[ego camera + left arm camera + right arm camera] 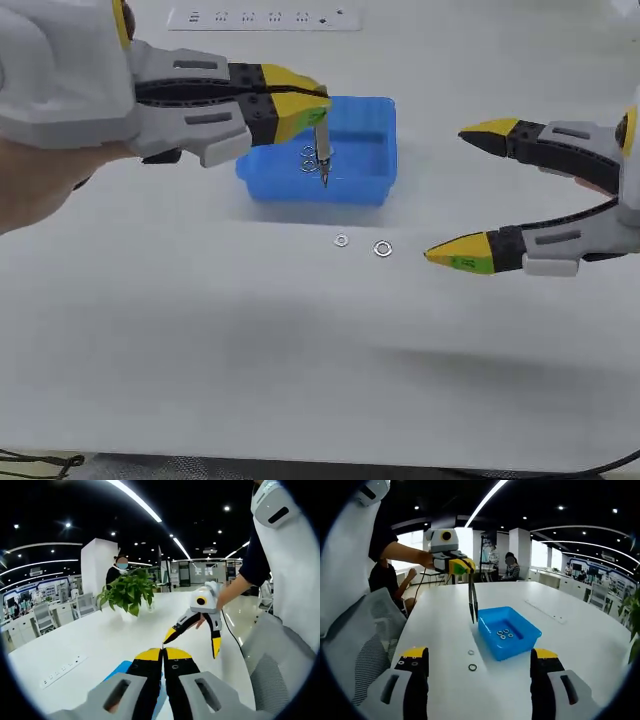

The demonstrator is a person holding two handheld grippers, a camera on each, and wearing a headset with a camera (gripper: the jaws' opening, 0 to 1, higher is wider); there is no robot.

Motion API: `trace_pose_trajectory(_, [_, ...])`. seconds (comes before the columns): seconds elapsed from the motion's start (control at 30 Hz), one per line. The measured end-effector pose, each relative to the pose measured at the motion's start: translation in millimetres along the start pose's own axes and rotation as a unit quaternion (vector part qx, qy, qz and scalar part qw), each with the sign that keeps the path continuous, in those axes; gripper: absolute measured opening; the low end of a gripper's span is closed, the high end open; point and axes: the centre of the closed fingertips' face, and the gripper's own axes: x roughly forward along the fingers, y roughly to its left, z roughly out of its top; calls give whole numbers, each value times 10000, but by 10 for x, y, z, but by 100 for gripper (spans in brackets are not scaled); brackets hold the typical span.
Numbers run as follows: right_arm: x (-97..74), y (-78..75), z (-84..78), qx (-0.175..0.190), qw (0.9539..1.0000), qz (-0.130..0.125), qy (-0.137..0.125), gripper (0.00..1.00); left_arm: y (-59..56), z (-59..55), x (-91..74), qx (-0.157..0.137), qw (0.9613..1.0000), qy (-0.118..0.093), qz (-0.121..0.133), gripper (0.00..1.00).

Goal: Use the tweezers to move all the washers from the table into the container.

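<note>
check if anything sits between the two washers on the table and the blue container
Nothing visible does. Bare table lies between the two washers and the near wall of the container. The tweezers, held by the left gripper, hang over the container, off that path.

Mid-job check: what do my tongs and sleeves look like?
The left tongs and right tongs match: pale grey slotted shells, black jaw links, yellow tapered tips. A dark cable trails from the right one. The person wears a dark short sleeve under a white garment.
</note>
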Motion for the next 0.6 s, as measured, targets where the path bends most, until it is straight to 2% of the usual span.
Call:
trace_pose_trajectory(0.07, [-15, 54, -58, -1, 10000, 22, 79, 90, -84, -17, 36, -35, 10000, -35, -72, 4])
trace_pose_trajectory(0.1, [-34, 90, -149, -176, 9994, 50, 301, 92, -158, -38, 63, -41, 9999, -38, -157, 4])
trace_pose_trajectory(0.13, [-43, 120, -190, -237, 9989, 85, 387, 95, -197, -68, 78, -52, 9998, -22, -185, 4])
trace_pose_trajectory(0.23, [-62, 232, -226, -130, 9990, 230, 349, 96, -309, -181, 120, -125, 9995, 124, -257, 4])
trace_pose_trajectory(0.27, [-69, 256, -245, -122, 9990, 248, 365, 100, -344, -210, 140, -111, 9995, 156, -252, 4])
trace_pose_trajectory(0.4, [-84, 295, -349, -325, 9979, 127, 550, 100, -387, -247, 188, -99, 9995, 172, -226, 4])
trace_pose_trajectory(0.6, [-54, 407, -433, -190, 9983, 197, 516, 100, -390, -408, 255, -132, 9993, 320, -174, 4])
